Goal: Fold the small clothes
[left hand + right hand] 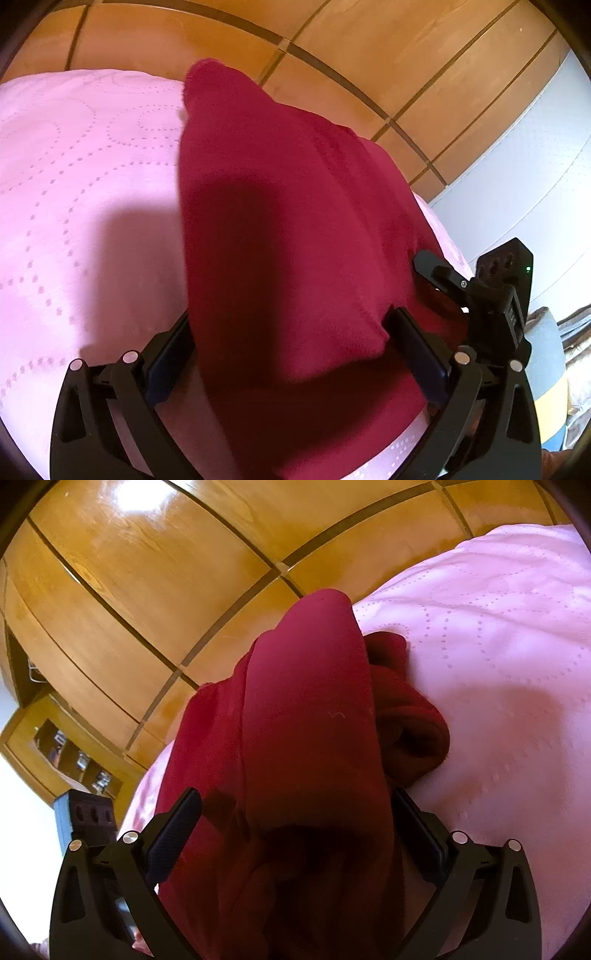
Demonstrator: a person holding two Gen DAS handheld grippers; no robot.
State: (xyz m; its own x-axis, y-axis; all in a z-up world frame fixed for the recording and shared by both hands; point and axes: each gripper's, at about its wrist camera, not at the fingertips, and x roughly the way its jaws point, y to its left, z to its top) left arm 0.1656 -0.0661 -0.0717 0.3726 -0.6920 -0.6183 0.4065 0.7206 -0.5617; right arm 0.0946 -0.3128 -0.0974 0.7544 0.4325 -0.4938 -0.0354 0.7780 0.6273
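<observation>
Home bedroom: pink quilted bedspread (74, 192) on bed, glossy wooden wardrobe panels (147, 590) behind, wooden shelf unit (79, 760) far left.

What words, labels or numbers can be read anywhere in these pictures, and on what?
None can be read.
Red garment: no visible label or print.
Pink quilted bedspread: stitched dotted pattern only.
Items in the wooden shelf niche: too small and blurred to read.
</observation>
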